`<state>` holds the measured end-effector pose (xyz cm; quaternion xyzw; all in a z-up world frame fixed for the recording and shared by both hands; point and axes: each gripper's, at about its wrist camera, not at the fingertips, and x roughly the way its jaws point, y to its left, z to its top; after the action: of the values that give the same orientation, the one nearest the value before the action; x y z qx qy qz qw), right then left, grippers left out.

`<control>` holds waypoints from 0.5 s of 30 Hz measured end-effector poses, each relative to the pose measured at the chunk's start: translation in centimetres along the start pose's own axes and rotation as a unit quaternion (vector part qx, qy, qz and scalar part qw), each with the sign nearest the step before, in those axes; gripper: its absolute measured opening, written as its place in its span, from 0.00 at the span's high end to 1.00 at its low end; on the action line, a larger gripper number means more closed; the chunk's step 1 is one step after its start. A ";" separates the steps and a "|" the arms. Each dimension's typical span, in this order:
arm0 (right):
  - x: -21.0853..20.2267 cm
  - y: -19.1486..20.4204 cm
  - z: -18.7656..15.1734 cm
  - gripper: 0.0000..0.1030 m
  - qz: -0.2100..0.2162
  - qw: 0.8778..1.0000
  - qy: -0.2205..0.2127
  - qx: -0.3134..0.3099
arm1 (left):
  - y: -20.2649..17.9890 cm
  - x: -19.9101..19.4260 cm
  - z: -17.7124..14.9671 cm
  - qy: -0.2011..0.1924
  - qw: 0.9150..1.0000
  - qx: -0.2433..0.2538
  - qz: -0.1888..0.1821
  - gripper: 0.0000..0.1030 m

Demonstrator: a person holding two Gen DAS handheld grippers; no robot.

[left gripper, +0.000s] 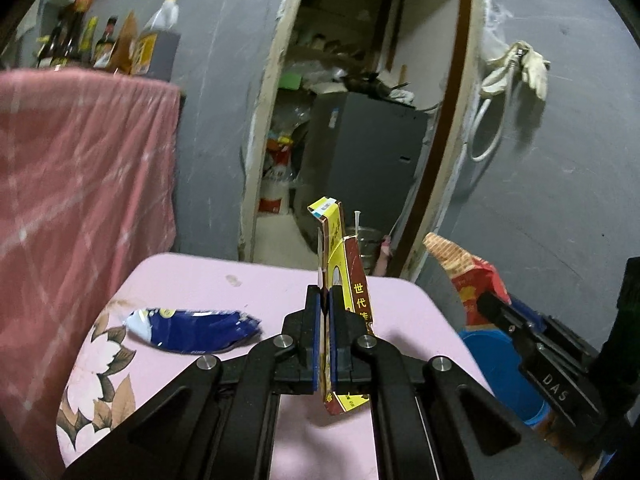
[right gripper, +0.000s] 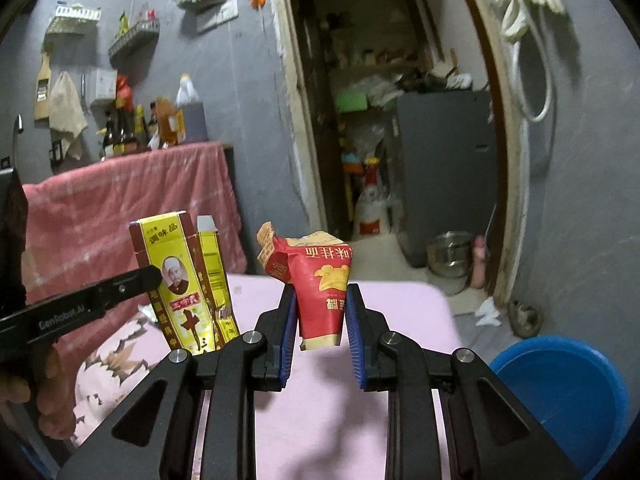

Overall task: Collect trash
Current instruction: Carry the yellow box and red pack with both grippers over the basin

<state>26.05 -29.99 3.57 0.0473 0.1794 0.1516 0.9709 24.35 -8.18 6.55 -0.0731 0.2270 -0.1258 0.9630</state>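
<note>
My left gripper [left gripper: 325, 296] is shut on a flattened yellow and red spice box [left gripper: 345, 280] and holds it upright above the pink table [left gripper: 248, 280]. The box also shows in the right wrist view [right gripper: 184, 280], with the left gripper's finger [right gripper: 120, 288] against it. My right gripper [right gripper: 322, 304] is shut on a crumpled red noodle wrapper [right gripper: 320, 284], held above the table [right gripper: 400, 304]; the wrapper shows at the right of the left wrist view [left gripper: 472, 280]. A blue foil wrapper [left gripper: 192, 330] lies on the table to the left.
A blue bin [right gripper: 568, 388] stands on the floor right of the table, also in the left wrist view [left gripper: 500, 368]. A pink-covered counter [left gripper: 80, 168] with bottles is at the left. A doorway [left gripper: 360, 140] with a grey cabinet is ahead. A metal pot [right gripper: 450, 256] sits on the floor.
</note>
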 end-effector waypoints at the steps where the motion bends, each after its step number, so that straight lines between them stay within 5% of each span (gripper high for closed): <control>1: -0.6 -0.2 0.1 0.80 -0.005 1.000 -0.009 0.000 | -0.5 0.0 0.0 -0.004 1.000 0.005 -0.001 0.99; 9: -5.9 -3.4 1.1 0.80 -0.068 0.994 -0.082 -0.003 | -6.0 0.6 0.3 -0.035 0.998 0.038 -0.024 0.98; 15: -8.7 -7.1 0.7 0.79 -0.114 0.989 -0.094 0.014 | -11.6 2.4 -0.7 -0.039 0.996 0.059 -0.058 0.98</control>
<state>20.58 -39.50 6.10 0.0538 0.0936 0.0322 0.9936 23.63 -19.99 7.21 -0.0343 0.1772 -0.1913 0.9648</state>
